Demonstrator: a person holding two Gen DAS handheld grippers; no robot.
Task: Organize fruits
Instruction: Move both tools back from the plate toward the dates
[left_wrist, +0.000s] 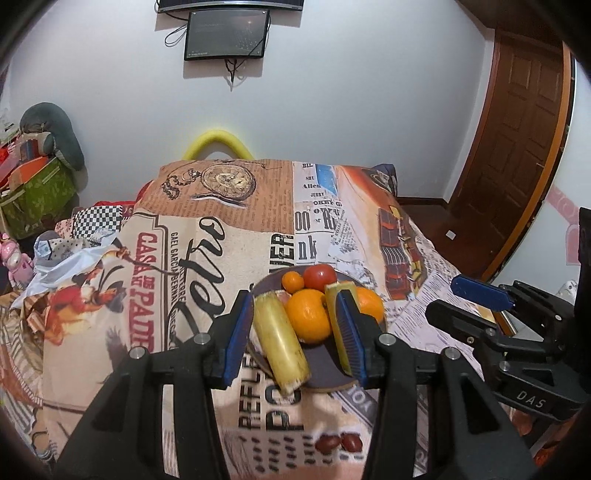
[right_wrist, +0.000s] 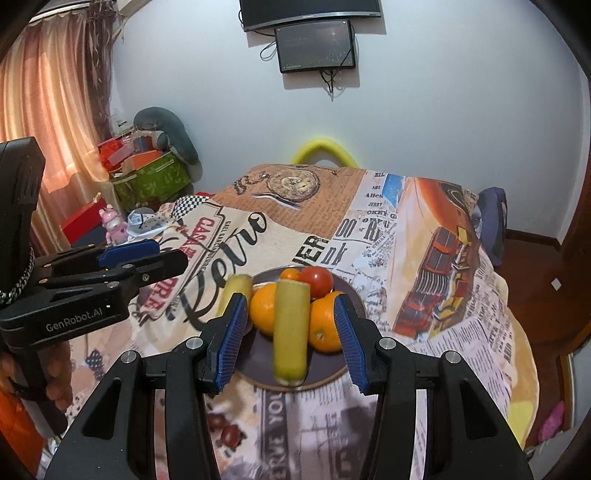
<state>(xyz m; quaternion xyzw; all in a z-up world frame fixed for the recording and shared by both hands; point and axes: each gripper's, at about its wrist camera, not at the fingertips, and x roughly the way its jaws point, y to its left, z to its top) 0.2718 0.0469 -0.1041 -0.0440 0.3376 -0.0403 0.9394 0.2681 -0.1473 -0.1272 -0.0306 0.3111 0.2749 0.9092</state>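
A dark plate (left_wrist: 325, 374) (right_wrist: 258, 360) sits on the table and holds the fruit. On it are two oranges (left_wrist: 308, 314) (right_wrist: 325, 323), a small mandarin (left_wrist: 292, 281) (right_wrist: 289, 273), a red tomato (left_wrist: 320, 277) (right_wrist: 316, 279) and two yellow-green banana pieces (left_wrist: 281, 341) (right_wrist: 291, 328). My left gripper (left_wrist: 295, 338) is open, its jaws either side of the left banana piece and an orange, above the plate. My right gripper (right_wrist: 290, 338) is open around the other banana piece, which looks blurred. Each gripper shows in the other's view (left_wrist: 480, 295) (right_wrist: 129, 258).
The table wears a printed retro-poster cloth (left_wrist: 207, 236) (right_wrist: 369, 236). A yellow foam loop (left_wrist: 218, 142) stands behind it against the wall. Boxes and a green bag (right_wrist: 147, 177) pile at the left; a wooden door (left_wrist: 517, 147) is at the right.
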